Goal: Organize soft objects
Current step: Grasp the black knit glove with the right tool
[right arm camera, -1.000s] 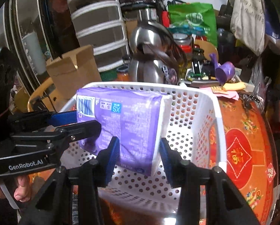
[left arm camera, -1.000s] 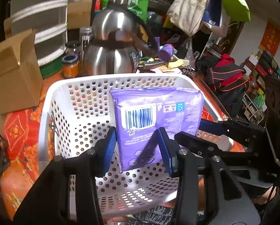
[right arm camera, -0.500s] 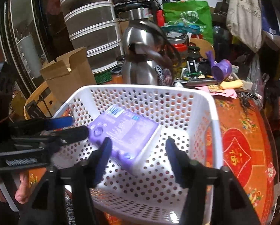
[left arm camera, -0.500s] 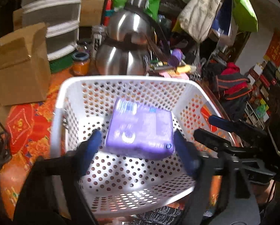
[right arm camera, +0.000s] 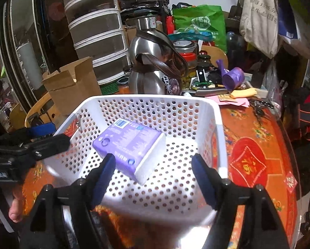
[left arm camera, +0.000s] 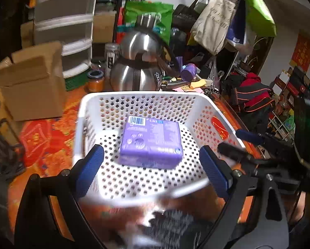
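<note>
**Purple pack lies flat in the white basket, both grippers spread wide**

The purple pack (left arm camera: 151, 142) rests flat on the perforated floor of the white basket (left arm camera: 138, 97), barcode end toward the far wall, roughly mid-floor and apart from all four walls. From the right wrist view the same pack (right arm camera: 128, 143) sits turned at an angle, its white end face toward the camera, nearer the basket's left wall than its right.

The left gripper (left arm camera: 151, 169) hangs over the near rim of the basket with its blue pads (left arm camera: 89, 169) set far apart, one to each side of the pack and touching nothing. The right gripper (right arm camera: 153, 181) is likewise spread wide above the near edge of the basket (right arm camera: 214, 112), holding nothing; its left pad appears just in front of the pack's near corner, though whether they touch is hard to judge from this angle.

The basket stands on a table with a red and orange patterned cloth (right arm camera: 256, 161). Behind it are a steel kettle (left arm camera: 139, 68) (strapped with a dark band), a cardboard box (left arm camera: 33, 83), a stack of plastic drawers (right arm camera: 96, 41), a green bag (right arm camera: 200, 25) and a purple scoop (right arm camera: 232, 78). The lower part of the left wrist view is motion-blurred, so what lies below the near rim there cannot be made out.
</note>
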